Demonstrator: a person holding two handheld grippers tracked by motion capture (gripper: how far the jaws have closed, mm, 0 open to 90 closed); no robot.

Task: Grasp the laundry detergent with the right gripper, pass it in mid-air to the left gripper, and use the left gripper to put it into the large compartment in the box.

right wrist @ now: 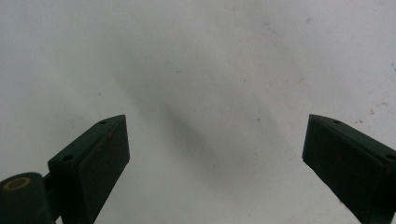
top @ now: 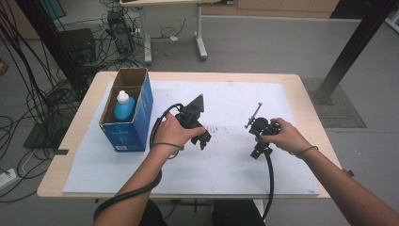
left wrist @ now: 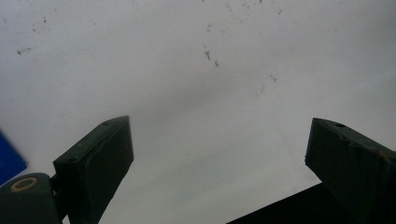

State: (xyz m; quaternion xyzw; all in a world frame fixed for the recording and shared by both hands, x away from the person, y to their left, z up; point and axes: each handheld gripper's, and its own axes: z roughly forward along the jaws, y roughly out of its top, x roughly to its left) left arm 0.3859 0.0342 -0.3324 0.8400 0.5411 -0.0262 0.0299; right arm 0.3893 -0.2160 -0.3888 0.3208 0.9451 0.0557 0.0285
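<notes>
So both hands are parked over the white sheet (top: 235,174) on the table (top: 75,146), and the left tool (top: 203,140) and the right tool (top: 258,151) each have their jaws spread wide with nothing between them, just bare speckled paper under each one. The nearest stuff is the blue cardboard box (top: 128,123) sitting open-topped at the left side of the sheet, just beside the left hand (top: 173,132), with a blue bottle with a white cap (top: 123,106) standing upright inside it. The right hand (top: 287,136) is well apart from the box.
</notes>
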